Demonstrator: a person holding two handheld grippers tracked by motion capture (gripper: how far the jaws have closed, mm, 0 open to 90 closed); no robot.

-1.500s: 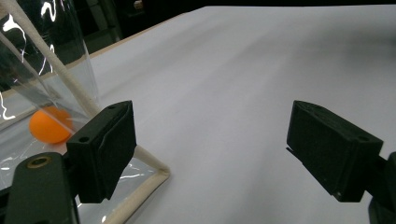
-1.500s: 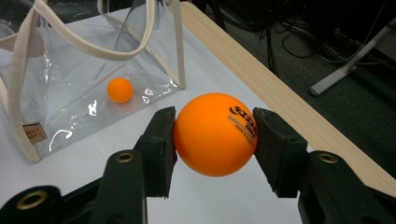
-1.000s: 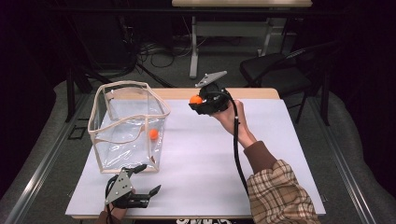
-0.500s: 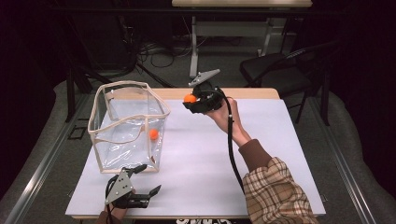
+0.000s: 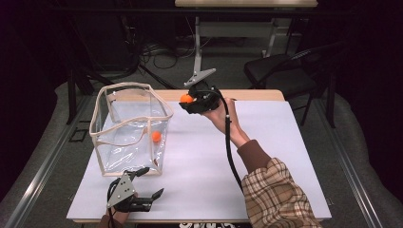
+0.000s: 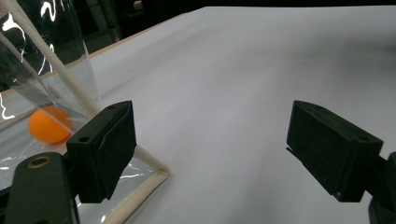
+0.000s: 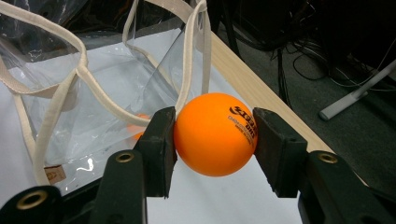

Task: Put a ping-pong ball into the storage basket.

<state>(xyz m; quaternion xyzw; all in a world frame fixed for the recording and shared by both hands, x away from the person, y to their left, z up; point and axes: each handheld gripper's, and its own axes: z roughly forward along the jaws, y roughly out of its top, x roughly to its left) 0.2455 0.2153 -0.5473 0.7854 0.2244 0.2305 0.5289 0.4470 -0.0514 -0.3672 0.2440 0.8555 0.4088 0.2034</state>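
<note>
Nearest the person, the left gripper (image 5: pixel 151 189) rests on the white bench (image 5: pixel 266 161) just in front of the clear bag (image 5: pixel 130 128), its fingers (image 6: pixel 102 149) spread wide and empty. Inside the bag lies an orange ball (image 5: pixel 156 137). Beyond the bag's far right corner, the right gripper (image 5: pixel 186 99) hangs above the bench, fingers clamped on a second orange ball (image 7: pixel 215 133).

My high view looks forward and down over the white table (image 5: pixel 266 156). My left gripper view sits low, close to the clear bag (image 6: pixel 56 84). My right gripper view faces that same bag (image 7: pixel 93 93) from farther off.
</note>
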